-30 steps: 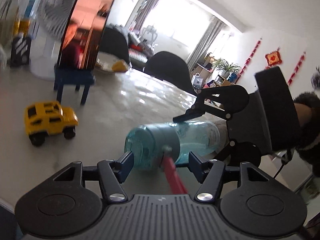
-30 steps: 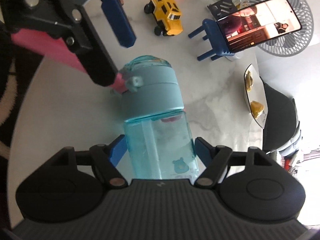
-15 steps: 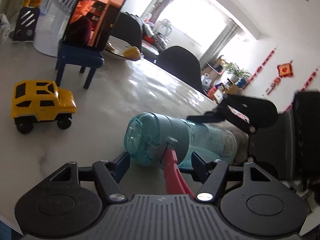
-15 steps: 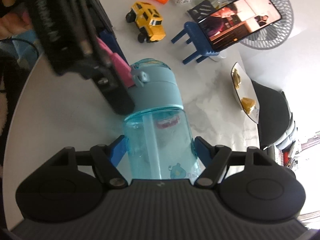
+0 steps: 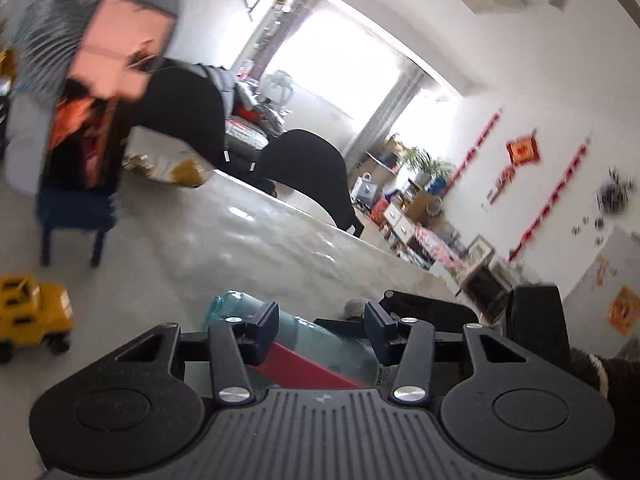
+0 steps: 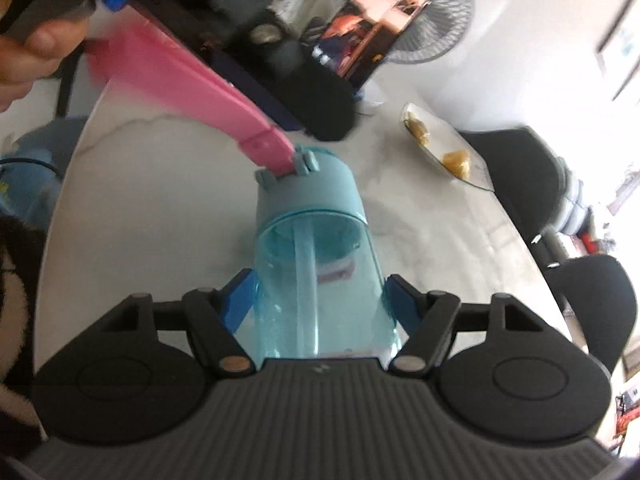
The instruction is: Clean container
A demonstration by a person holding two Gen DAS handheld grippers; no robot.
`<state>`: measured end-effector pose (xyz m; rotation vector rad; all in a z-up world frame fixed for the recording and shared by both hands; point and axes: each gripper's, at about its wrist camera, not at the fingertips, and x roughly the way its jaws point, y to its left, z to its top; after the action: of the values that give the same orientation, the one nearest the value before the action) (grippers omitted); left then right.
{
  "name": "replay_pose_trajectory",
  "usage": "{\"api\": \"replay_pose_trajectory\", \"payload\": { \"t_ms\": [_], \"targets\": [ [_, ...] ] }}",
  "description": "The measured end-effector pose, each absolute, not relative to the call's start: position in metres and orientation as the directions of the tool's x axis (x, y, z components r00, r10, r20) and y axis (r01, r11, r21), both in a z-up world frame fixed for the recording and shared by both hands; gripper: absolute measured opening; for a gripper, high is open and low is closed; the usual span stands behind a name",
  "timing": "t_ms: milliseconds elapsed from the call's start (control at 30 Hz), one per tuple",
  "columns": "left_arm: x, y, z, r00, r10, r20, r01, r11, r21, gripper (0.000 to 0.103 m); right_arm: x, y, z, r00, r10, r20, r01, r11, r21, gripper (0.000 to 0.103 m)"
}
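Bottle (image 6: 320,280) of clear teal plastic lies held between the blue pads of the right claw (image 6: 322,300), which grips its body on both sides, the capped end pointing away from the camera over the pale marble counter (image 6: 160,200). That claw tilts downward toward the counter, and a straw runs down the inside of the bottle. A pink strap (image 6: 192,84) stretches taut from a hinge on the blue cap (image 6: 312,192) up and to the left, toward the left claw (image 6: 316,120), whose dark body crosses the top of the right wrist view, blurred. A bare hand (image 6: 32,56) shows at the upper left edge, fingers curled beside the strap's far end.

From the left wrist, the left claw (image 5: 320,328) looks nearly level across the counter. Its jaws have just been closing and stand at their narrowest, and the strap (image 5: 308,368) passes up between them close to the claw's body; it seems pinched there, though the pads' contact is hidden. Below and beyond its fingertips lie the bottle's capped end (image 5: 240,312) and the black frame of the right claw (image 5: 536,320).

A yellow toy truck (image 5: 28,312) sits on the counter to the left, with a phone (image 5: 108,92) propped on a small blue chair-shaped stand (image 5: 76,216) behind it.
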<state>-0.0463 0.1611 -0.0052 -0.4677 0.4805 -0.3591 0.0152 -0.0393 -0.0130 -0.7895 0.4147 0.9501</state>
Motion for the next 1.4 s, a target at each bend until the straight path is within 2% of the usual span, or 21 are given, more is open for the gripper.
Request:
{"api": "replay_pose_trajectory", "payload": {
  "t_ms": [67, 200, 367, 467, 667, 800, 933, 1100, 1400],
  "targets": [
    [-0.042, 0.153, -0.001, 0.825, -0.432, -0.363, 0.223, 0.841, -0.493, 0.053, 0.014, -0.046, -0.014, 0.551, 0.569, -0.610, -0.834, 0.385, -0.395, 0.070],
    [-0.045, 0.153, -0.001, 0.828, -0.407, -0.386, 0.187, 0.849, -0.494, 0.072, 0.021, -0.060, -0.011, 0.554, 0.578, -0.599, -0.827, 0.462, -0.319, 0.070],
    [-0.045, 0.170, -0.016, 0.833, -0.357, -0.423, 0.087, 0.839, -0.537, 0.079, 0.031, -0.074, -0.007, 0.543, 0.598, -0.589, -0.823, 0.519, -0.232, 0.070],
    [-0.040, 0.174, -0.026, 0.819, -0.375, -0.434, 0.079, 0.823, -0.562, 0.080, 0.027, -0.079, -0.004, 0.542, 0.619, -0.569, -0.821, 0.534, -0.201, 0.070],
    [-0.014, 0.163, -0.048, 0.754, -0.507, -0.417, 0.158, 0.757, -0.634, 0.083, 0.019, -0.082, 0.002, 0.529, 0.663, -0.530, -0.828, 0.539, -0.151, 0.070],
    [-0.004, 0.166, -0.060, 0.759, -0.555, -0.340, 0.182, 0.683, -0.708, 0.086, 0.011, -0.084, 0.008, 0.519, 0.687, -0.509, -0.836, 0.531, -0.136, 0.070],
    [-0.006, 0.169, -0.064, 0.786, -0.556, -0.269, 0.208, 0.648, -0.732, 0.082, 0.010, -0.088, 0.012, 0.525, 0.695, -0.490, -0.834, 0.536, -0.134, 0.070],
    [-0.012, 0.156, -0.043, 0.838, -0.472, -0.275, 0.215, 0.748, -0.627, 0.074, 0.021, -0.084, 0.013, 0.520, 0.700, -0.489, -0.833, 0.543, -0.108, 0.070],
    [-0.001, 0.129, 0.017, 0.875, -0.386, -0.291, 0.268, 0.888, -0.372, 0.070, 0.044, -0.079, 0.028, 0.559, 0.705, -0.436, -0.809, 0.579, -0.102, 0.069]
  ]
}}
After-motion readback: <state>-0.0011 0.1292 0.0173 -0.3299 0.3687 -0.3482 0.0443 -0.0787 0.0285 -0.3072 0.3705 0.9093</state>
